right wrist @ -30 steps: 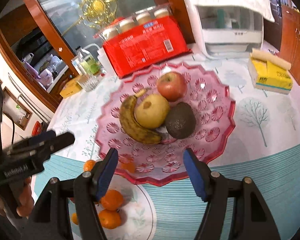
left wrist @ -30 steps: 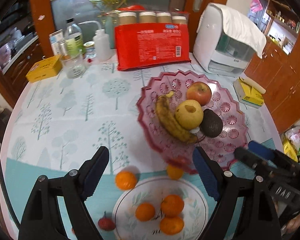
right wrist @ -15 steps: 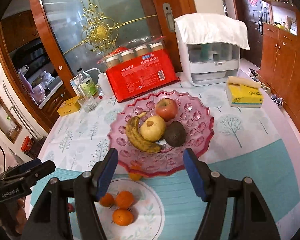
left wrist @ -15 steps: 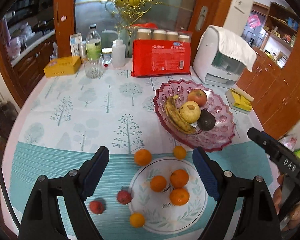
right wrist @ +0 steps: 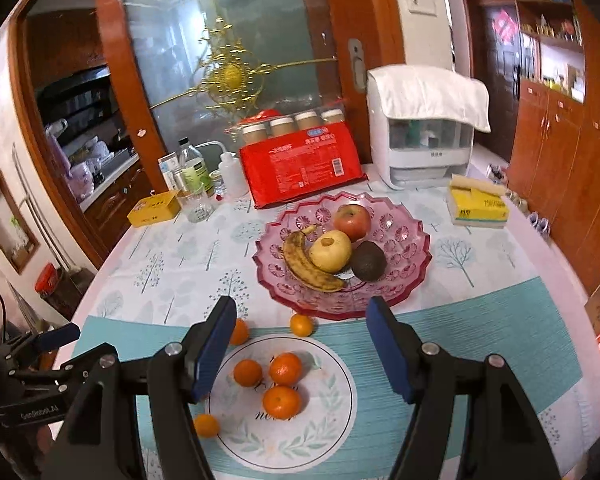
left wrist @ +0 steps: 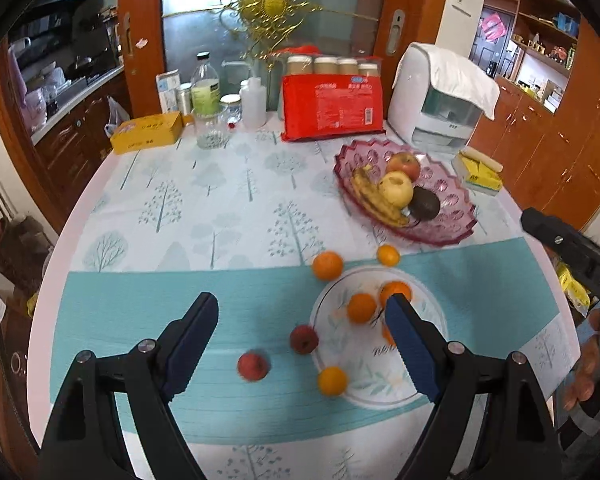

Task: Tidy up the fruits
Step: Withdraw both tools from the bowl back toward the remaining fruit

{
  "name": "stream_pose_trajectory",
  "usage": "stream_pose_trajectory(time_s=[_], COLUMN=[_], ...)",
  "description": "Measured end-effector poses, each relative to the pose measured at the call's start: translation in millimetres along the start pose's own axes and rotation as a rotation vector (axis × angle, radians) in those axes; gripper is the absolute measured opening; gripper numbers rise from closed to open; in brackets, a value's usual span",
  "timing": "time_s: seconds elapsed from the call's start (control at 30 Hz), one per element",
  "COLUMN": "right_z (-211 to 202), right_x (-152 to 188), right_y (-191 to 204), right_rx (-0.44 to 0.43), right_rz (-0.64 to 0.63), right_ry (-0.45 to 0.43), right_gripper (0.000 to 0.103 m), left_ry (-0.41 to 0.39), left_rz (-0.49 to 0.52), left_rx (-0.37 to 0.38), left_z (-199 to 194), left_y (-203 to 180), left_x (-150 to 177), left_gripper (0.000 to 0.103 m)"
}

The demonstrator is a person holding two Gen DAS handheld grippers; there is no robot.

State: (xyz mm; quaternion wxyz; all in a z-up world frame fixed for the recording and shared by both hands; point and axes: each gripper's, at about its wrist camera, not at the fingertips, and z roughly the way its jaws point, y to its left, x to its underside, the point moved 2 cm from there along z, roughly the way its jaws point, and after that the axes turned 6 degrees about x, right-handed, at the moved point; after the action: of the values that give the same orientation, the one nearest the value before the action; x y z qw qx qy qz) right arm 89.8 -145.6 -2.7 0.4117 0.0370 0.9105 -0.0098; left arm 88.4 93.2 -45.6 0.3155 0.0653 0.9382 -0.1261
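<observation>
Left wrist view shows the left gripper (left wrist: 300, 344) spread wide and empty low in the frame, likely held back to survey the loose fruit. Two small red fruits (left wrist: 278, 354) and several oranges (left wrist: 327, 265) lie on the tablecloth around the white plate (left wrist: 428, 384), right of centre. Right wrist view has the right gripper (right wrist: 302, 346) also parted with nothing between its pads, over the same plate, below the pink bowl (right wrist: 416, 280) of bigger fruit.

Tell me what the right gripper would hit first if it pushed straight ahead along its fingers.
Probably the white leaf-patterned plate and the orange mandarins on it: the open, empty right gripper points down at them, short of the pink glass fruit bowl. Depth is uncertain.
</observation>
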Motion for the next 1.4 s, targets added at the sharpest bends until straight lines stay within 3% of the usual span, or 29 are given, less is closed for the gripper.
stream_pose_trajectory(time_s=[0.23, 0.57, 0.73, 1.07, 1.23, 1.4], right_z=[-5.2, 29.7, 47.3, 74.9, 81.3, 96.4], right_x=[21.8, 52.6, 66.5, 93.8, 100.4, 108.9], right_y=[29.6, 33.4, 29.1, 18.2, 18.2, 17.7], right_rx=[-0.014, -0.080, -0.057, -0.032, -0.041, -0.067], right_rz=[-0.068, 0.004, 0.019, 0.010, -0.011, -0.011], right_ry=[0.015, 0.192, 0.253, 0.331, 0.331, 0.371], right_gripper=[0.068, 0.068, 0.068, 0.068, 0.067, 0.059], left_ry=[0.076, 0.169, 0.203, 0.207, 0.190, 0.212], left_rz=[-0.030, -0.042, -0.045, -0.063, -0.145, -0.216], left_rx=[-0.023, -0.011, 0.016, 0.018, -0.008, -0.027], left_z=[14.2, 50.2, 69.0, 90.9, 97.2, 107.1], left_y=[25.8, 32.3, 24.9, 23.3, 44.1, 61.3], left_x=[28.6, 60.4, 70.1, 72.2, 69.2, 74.2], left_gripper=[0.085, 0.085, 0.085, 0.085, 0.085, 0.084])
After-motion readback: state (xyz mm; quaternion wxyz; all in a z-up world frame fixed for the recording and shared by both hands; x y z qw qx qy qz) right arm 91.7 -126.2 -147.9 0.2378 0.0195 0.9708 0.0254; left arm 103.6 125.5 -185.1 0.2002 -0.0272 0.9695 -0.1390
